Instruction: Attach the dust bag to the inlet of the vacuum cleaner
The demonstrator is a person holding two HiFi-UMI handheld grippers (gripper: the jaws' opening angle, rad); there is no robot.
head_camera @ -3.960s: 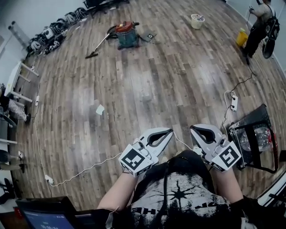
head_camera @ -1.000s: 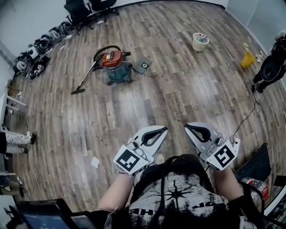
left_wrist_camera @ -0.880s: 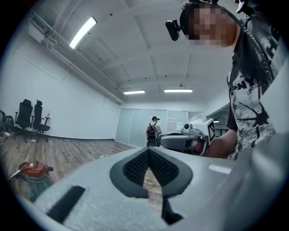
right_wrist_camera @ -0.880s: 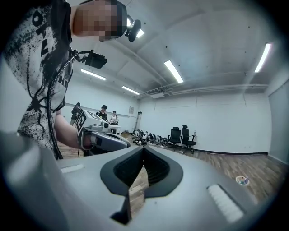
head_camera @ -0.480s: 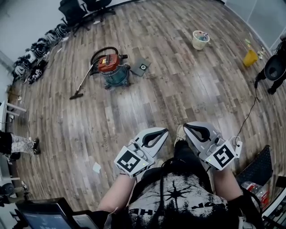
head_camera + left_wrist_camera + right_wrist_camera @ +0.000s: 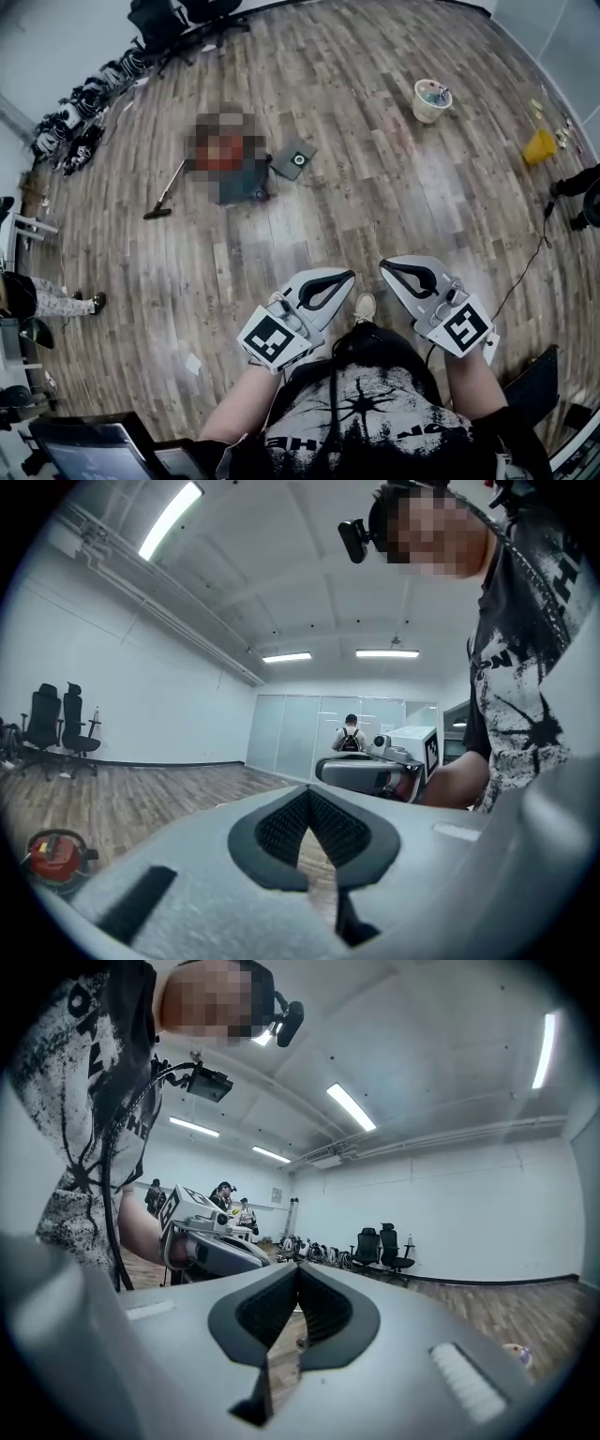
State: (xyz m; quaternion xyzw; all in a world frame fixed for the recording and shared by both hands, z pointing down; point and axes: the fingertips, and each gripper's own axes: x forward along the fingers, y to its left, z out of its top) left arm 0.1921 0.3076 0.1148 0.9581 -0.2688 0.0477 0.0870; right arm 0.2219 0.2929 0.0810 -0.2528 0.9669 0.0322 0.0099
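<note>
Most of what could go wrong here is in the approach and the pickup. The vacuum [image 6: 56,853] stands on the floor [image 6: 375,187] well away, at about 11 o'clock from the hands in the head view, and its wand [image 6: 167,190] trails out at its 8 o'clock, so a careless step could catch it. A cable [image 6: 523,270] lies at 4 o'clock, another trip risk. The flat grey square with a round collar [image 6: 293,159], which I take to be the bag, lies just beside the vacuum at its 3 o'clock. Lying flat on the boards, it gives little edge to pinch and may slide away or crease. The vacuum may also shift when the collar is pushed on, so one hand will likely need to steady it. The inlet cannot be made out from here, so its side has to be found first. The left gripper [image 6: 350,274] and right gripper [image 6: 383,266] are held out in front of the chest, side by side, near each other, at about waist height, tips aimed ahead and roughly level. The left fingers [image 6: 279,829] are closed together with nothing between them, and the right fingers [image 6: 323,1312] likewise, so both must open before any grasp.
</note>
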